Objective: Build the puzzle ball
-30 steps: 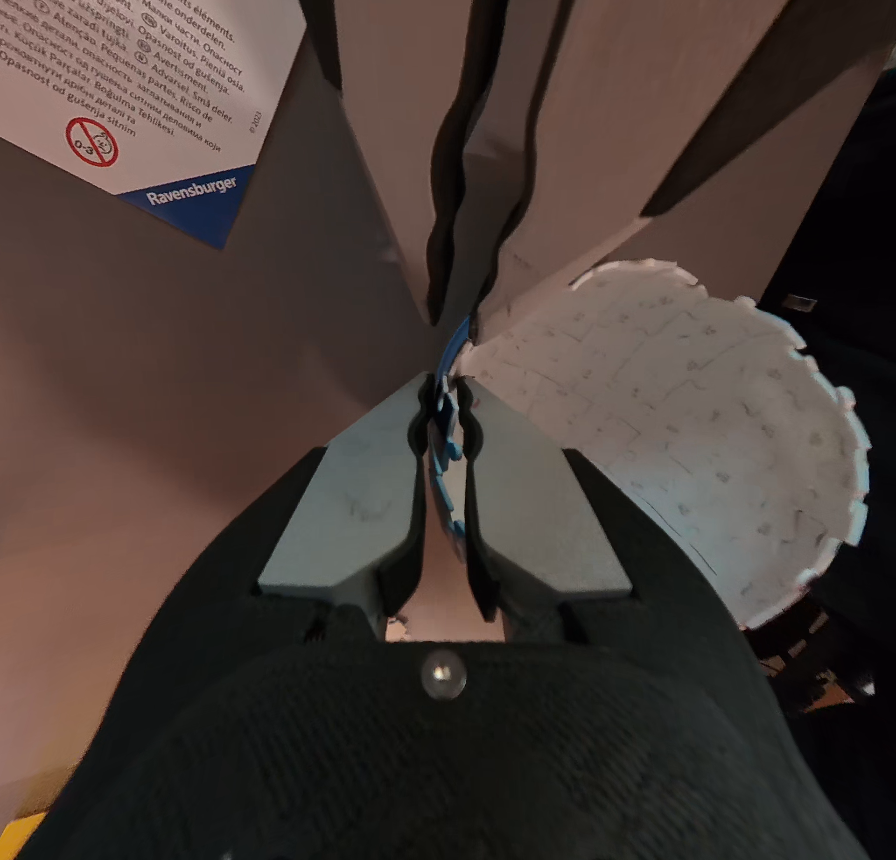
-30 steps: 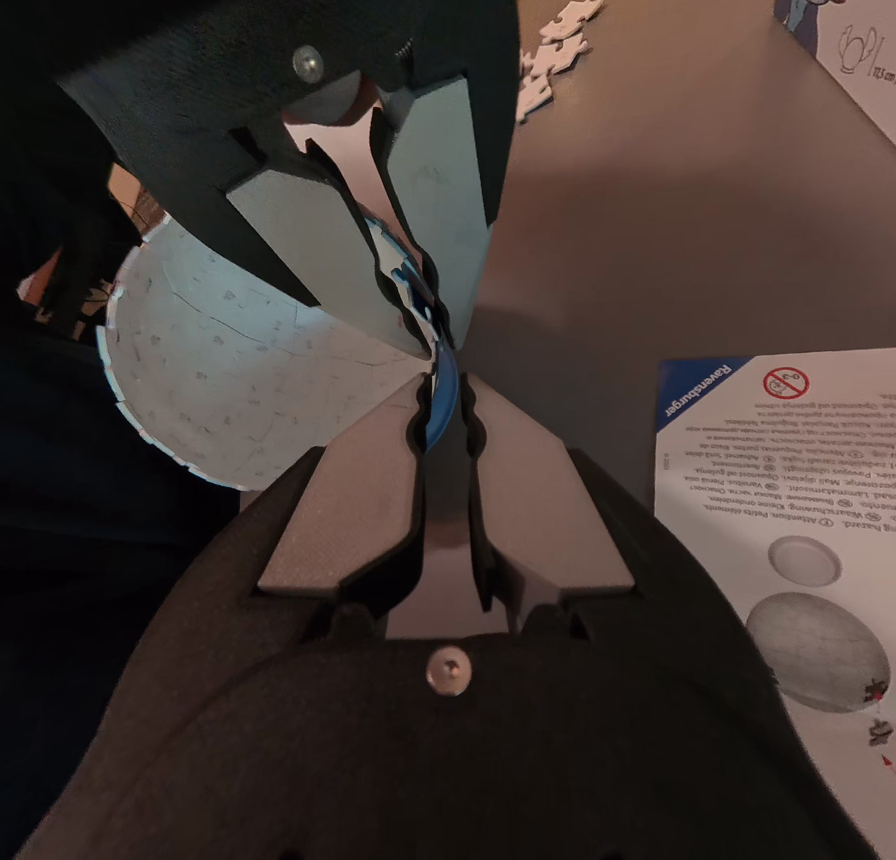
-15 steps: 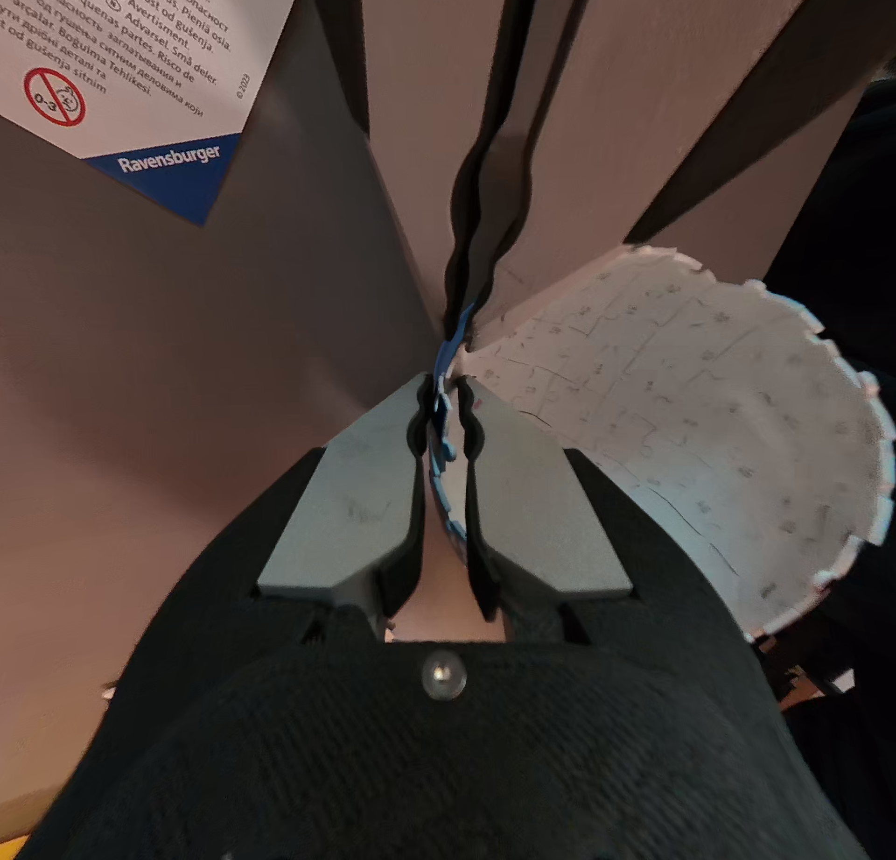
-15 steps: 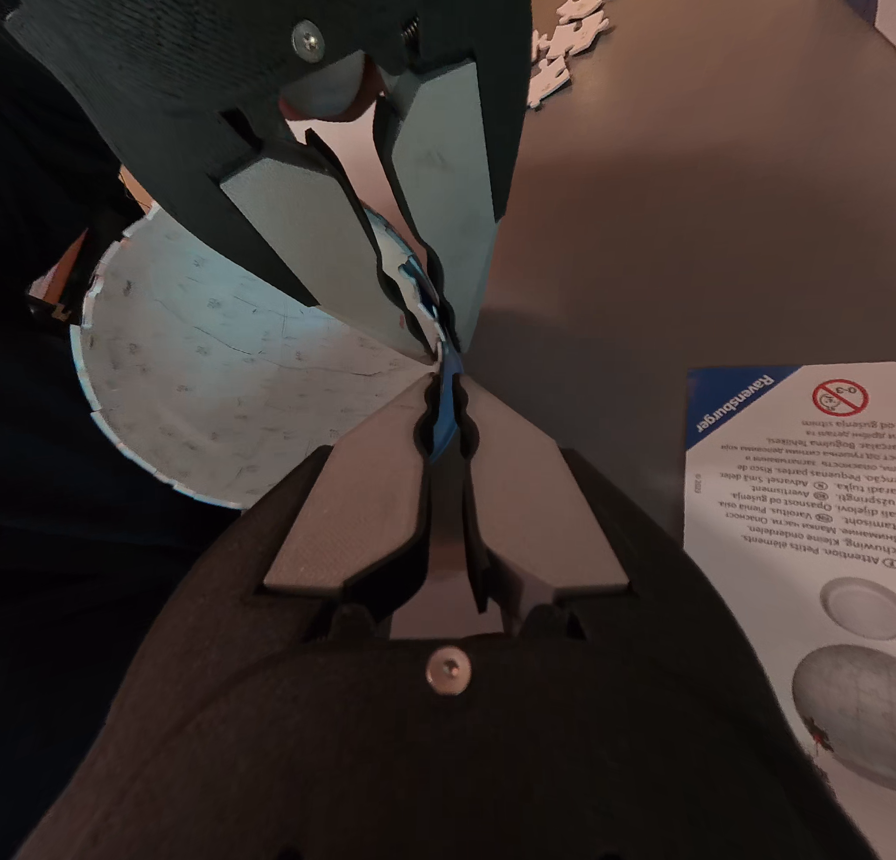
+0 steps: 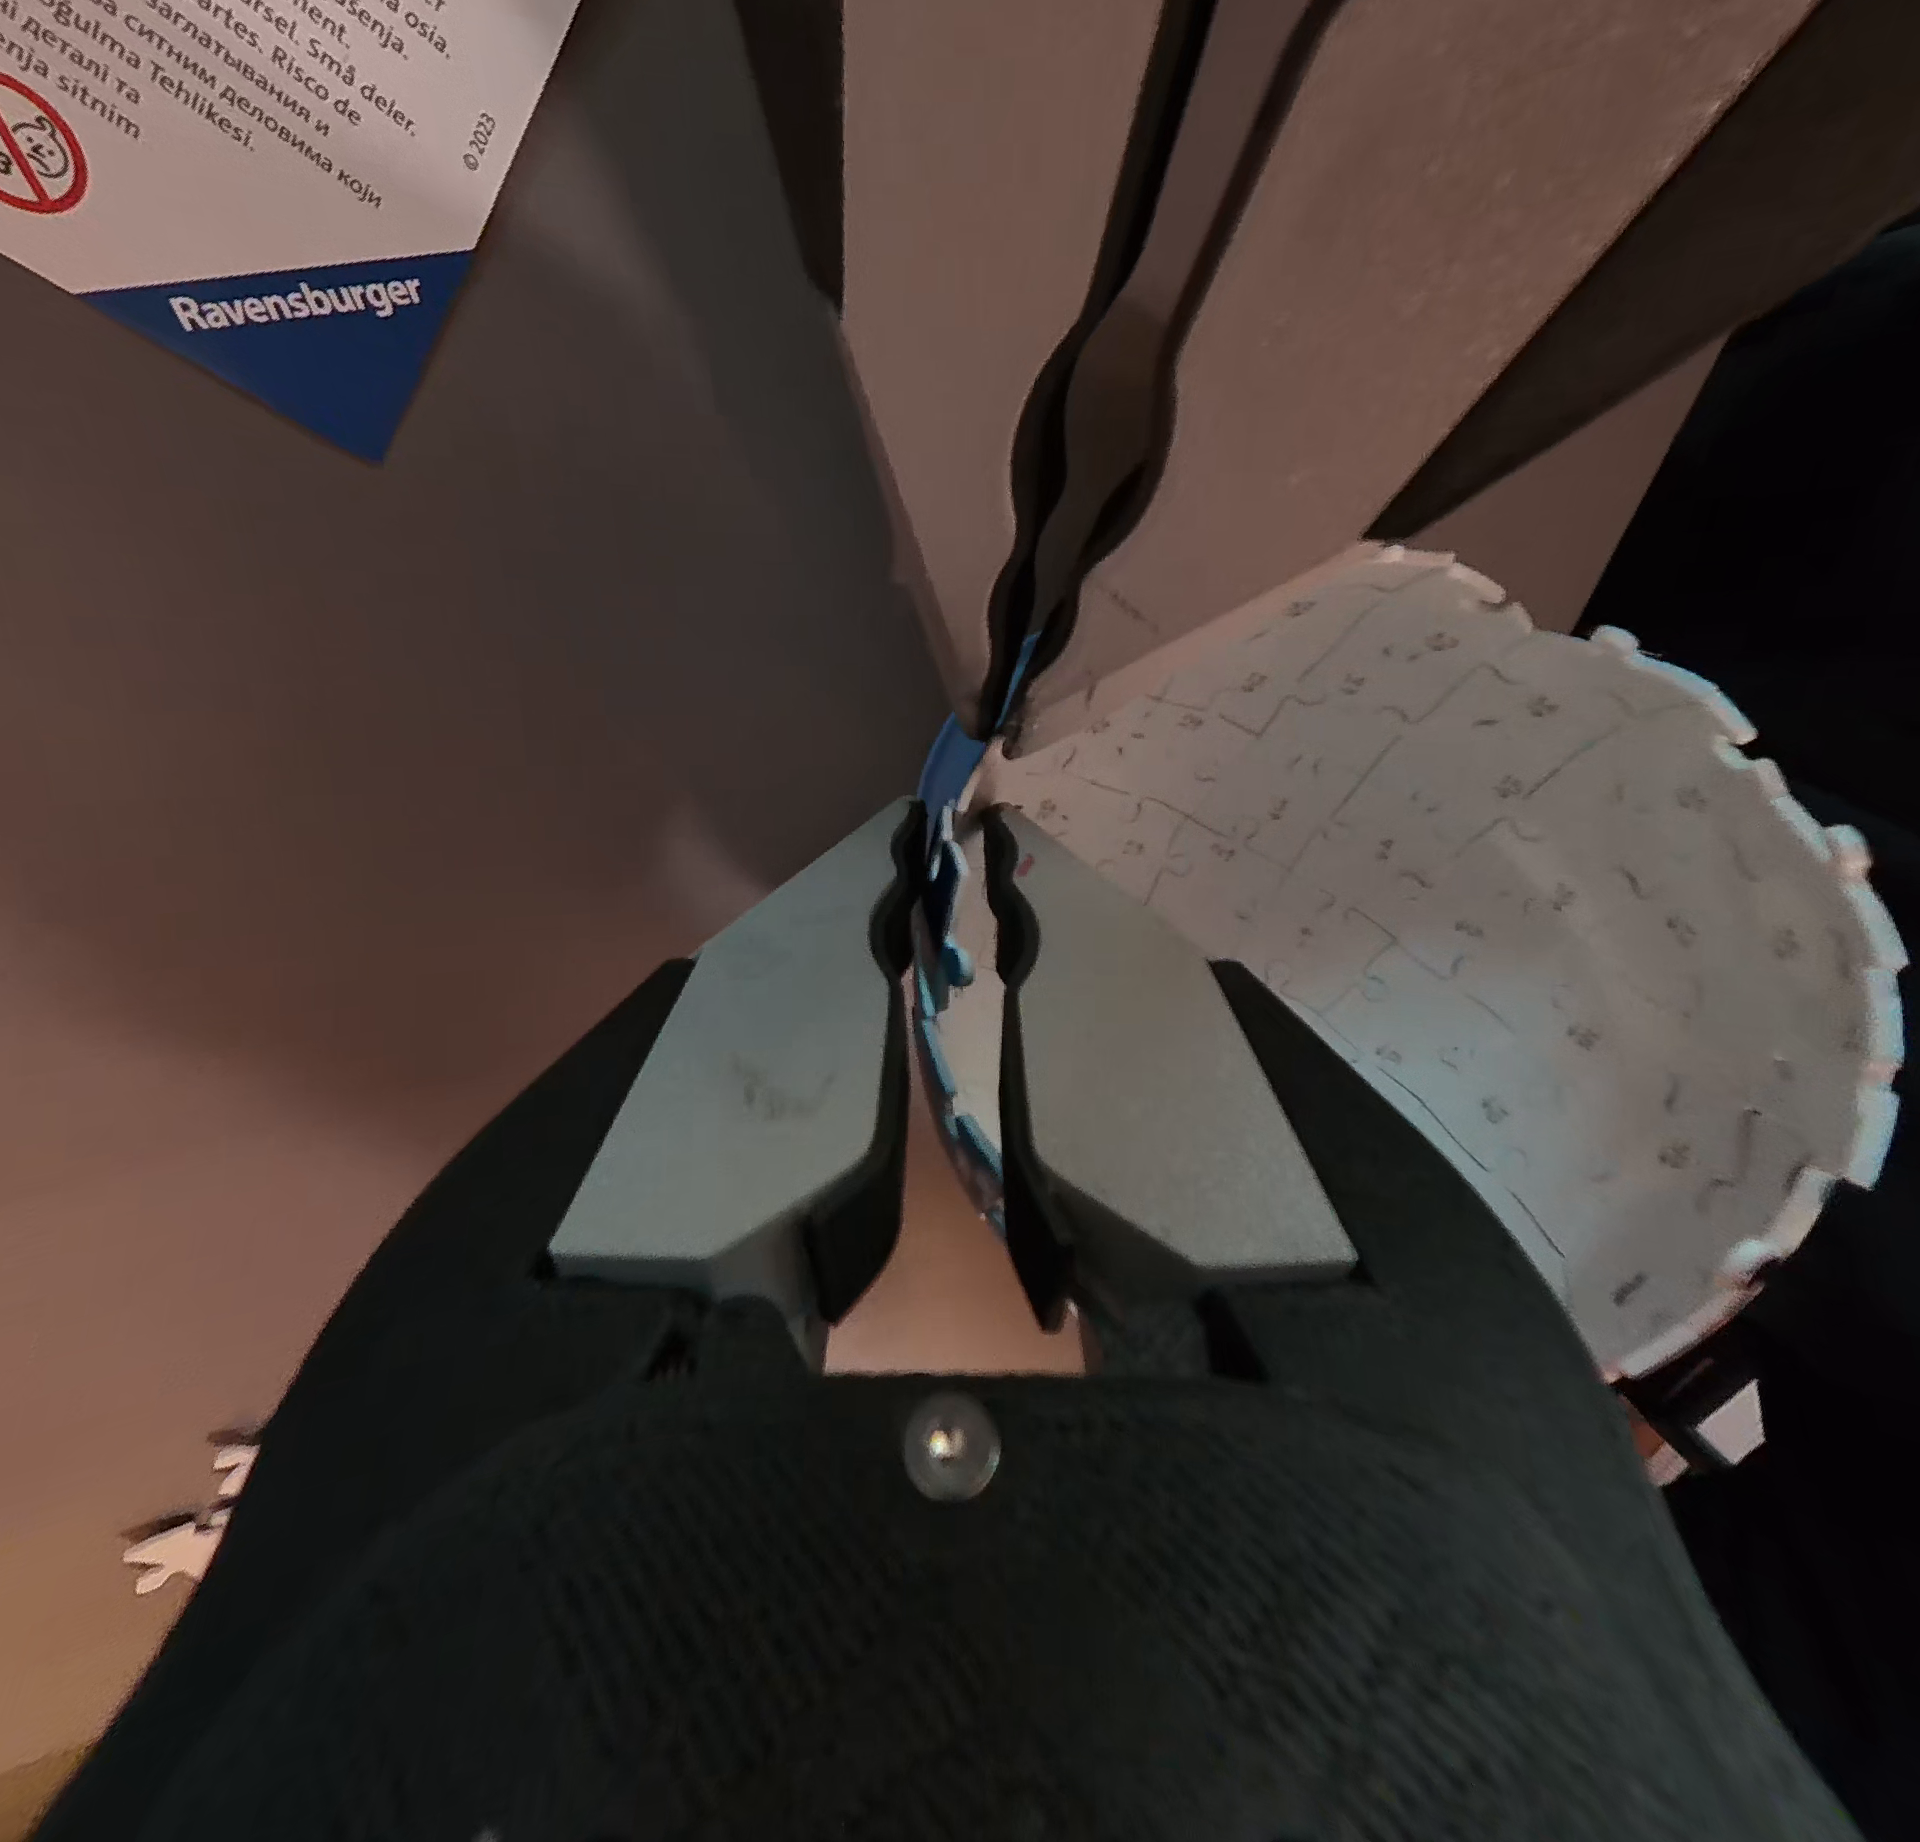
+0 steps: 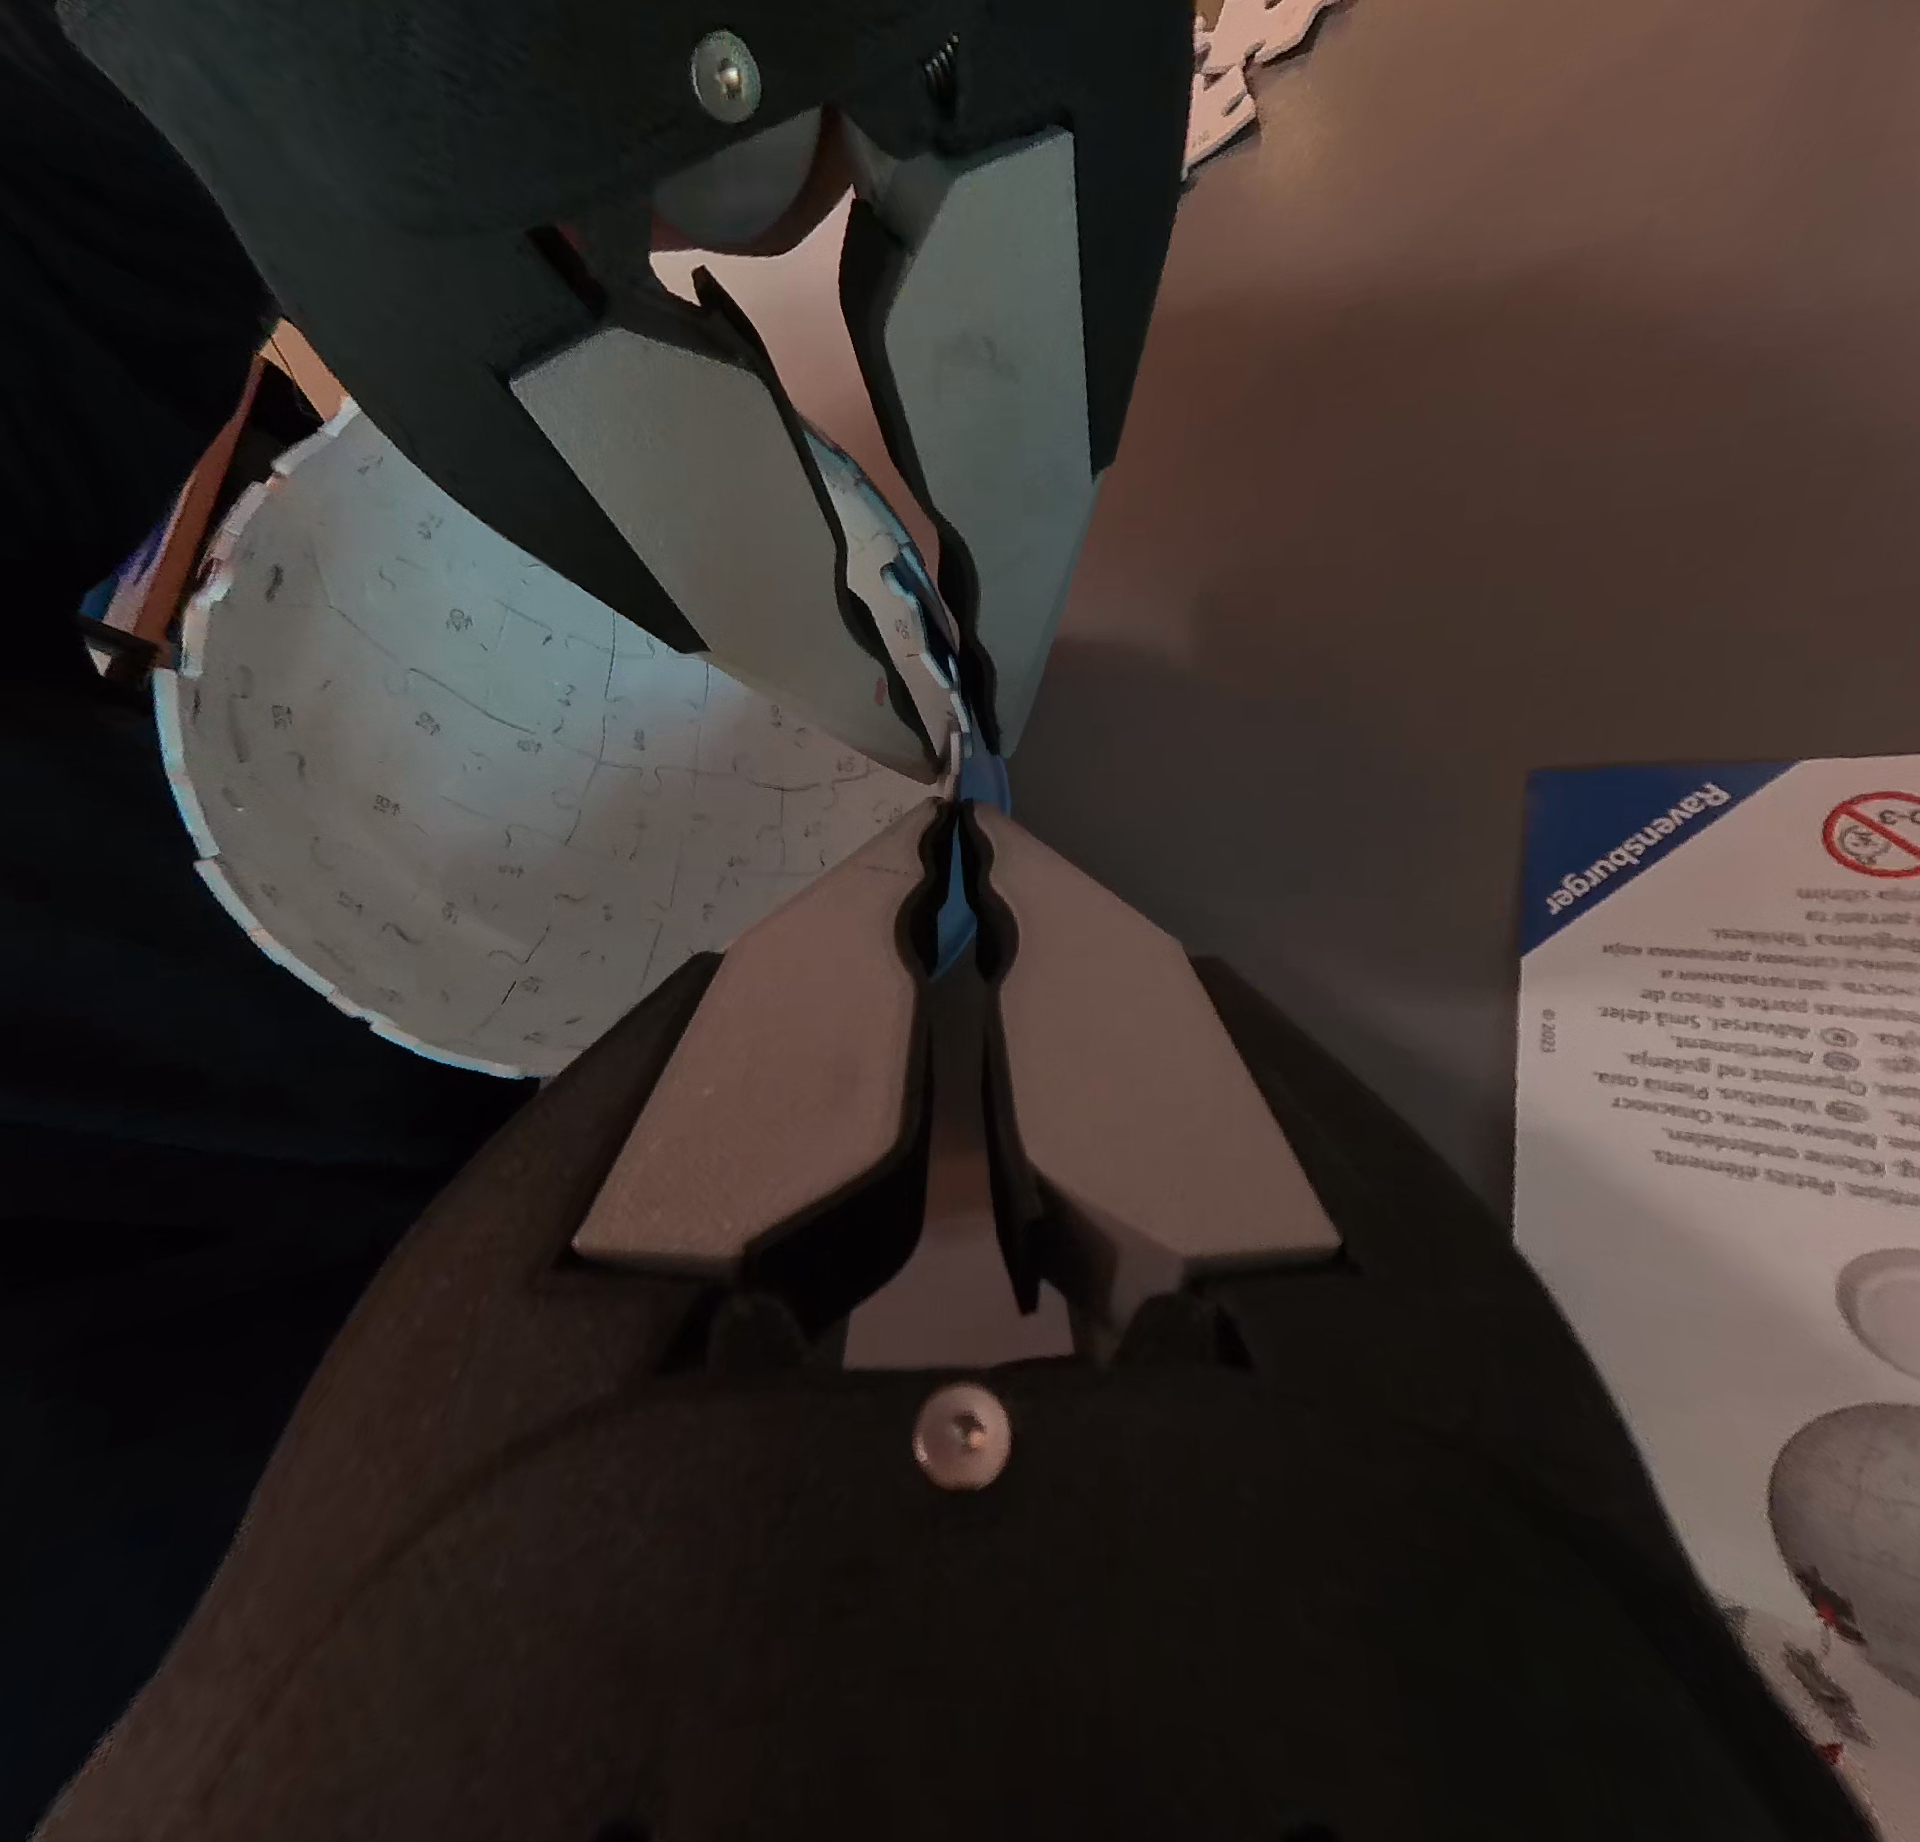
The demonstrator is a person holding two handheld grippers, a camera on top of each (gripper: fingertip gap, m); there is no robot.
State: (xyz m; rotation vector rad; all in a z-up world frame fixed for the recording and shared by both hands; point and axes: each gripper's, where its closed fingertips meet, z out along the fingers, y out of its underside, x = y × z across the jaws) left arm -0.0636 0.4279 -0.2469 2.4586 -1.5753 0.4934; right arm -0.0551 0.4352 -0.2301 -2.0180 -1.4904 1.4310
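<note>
In the left wrist view, a printed leaflet with a blue corner lies at the upper left on the brown table, and a few loose white puzzle pieces sit at the lower left edge. At the centre the left gripper has its fingers drawn nearly together, pinching the blue-edged rim of the half-built puzzle ball; a narrow slit remains behind the tips. The right gripper comes in from above, tip to tip with it, likewise clamped on the same rim. The ball is an open half-shell held off the table, extending rightward from the pinch point, its white numbered inside facing the camera and its jagged free edge on the far right. In the right wrist view the shell spreads left of centre, hollow side towards the lens; the right gripper closes on a blue piece at the rim, the left gripper meets it from above, and the leaflet lies at the right.
</note>
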